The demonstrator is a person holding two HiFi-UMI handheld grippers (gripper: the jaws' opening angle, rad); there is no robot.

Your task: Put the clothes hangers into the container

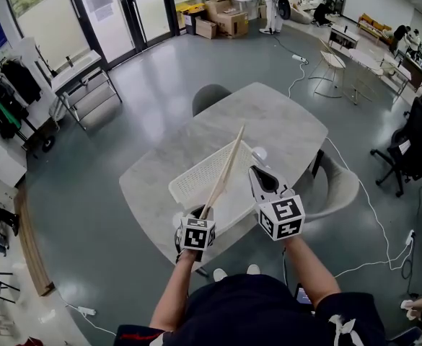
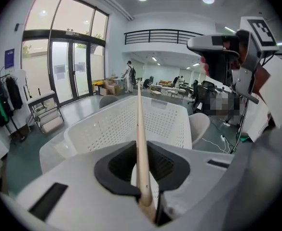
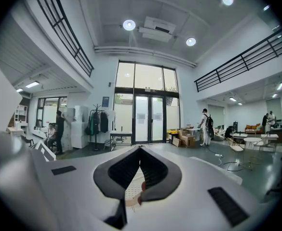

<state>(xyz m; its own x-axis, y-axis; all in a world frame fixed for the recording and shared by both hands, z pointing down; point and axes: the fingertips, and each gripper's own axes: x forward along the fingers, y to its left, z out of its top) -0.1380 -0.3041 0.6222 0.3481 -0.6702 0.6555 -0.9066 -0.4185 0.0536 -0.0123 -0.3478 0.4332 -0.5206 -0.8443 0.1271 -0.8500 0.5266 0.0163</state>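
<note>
A wooden clothes hanger point(image 1: 225, 171) shows edge-on as a long pale slat. My left gripper point(image 1: 202, 215) is shut on its lower end and holds it slanting up and away over the white perforated basket point(image 1: 192, 182) on the grey table point(image 1: 290, 121). In the left gripper view the hanger point(image 2: 140, 114) runs from between the jaws of the left gripper point(image 2: 141, 150) out above the basket point(image 2: 102, 126). My right gripper point(image 1: 257, 170) hovers just right of the hanger, over the basket's right part. In its own view the right gripper point(image 3: 140, 149) has its tips touching, with nothing gripped.
A grey chair point(image 1: 211, 96) stands at the table's far side and a pale chair point(image 1: 340, 186) at its right. A small white round object point(image 1: 260, 152) lies on the table past the basket. Cables point(image 1: 373, 215) trail over the floor at the right.
</note>
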